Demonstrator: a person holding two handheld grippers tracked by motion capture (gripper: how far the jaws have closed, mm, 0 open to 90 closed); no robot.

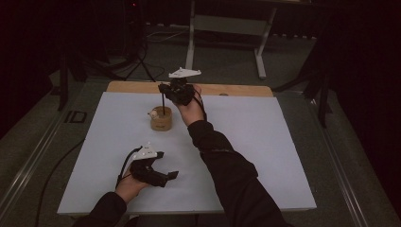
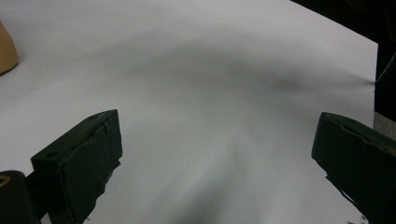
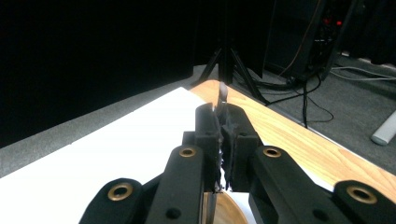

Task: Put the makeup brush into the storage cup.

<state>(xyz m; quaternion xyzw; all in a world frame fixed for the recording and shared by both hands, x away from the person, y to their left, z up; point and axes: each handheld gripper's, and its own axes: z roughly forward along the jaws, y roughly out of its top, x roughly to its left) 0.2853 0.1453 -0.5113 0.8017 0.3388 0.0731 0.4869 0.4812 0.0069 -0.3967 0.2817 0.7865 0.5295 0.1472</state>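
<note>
**Thin tool over the cup: tipping is the main hazard**

Right gripper point(image 1: 166, 90) sits raised at the far side of the white sheet point(image 1: 246, 156), jaws pressed together on a thin dark utensil point(image 1: 163, 101). The utensil hangs down into the small wooden cup point(image 1: 161, 118), which stands upright on the sheet, near its far edge. In the right gripper view the utensil's point(image 3: 222, 95) upper end pokes up past the jaw tips, and the cup's rim point(image 3: 229, 212) shows directly under the jaws. A small pale item point(image 1: 152, 113) rests at the cup's rim; what it is, cannot tell.

Left gripper point(image 1: 165, 166) rests low on the near side, well apart from the cup, jaws spread wide with nothing between them.

Risks, as judged:
- Cup is light and unsupported. Any sideways drag on the utensil likely levers against the rim and topples it.
- Grip is narrow, on a slim shaft; the tool may swivel or slip between the pads.
- The pale item could be knocked off the rim.
- Left gripper is too far off to steady anything quickly.
</note>
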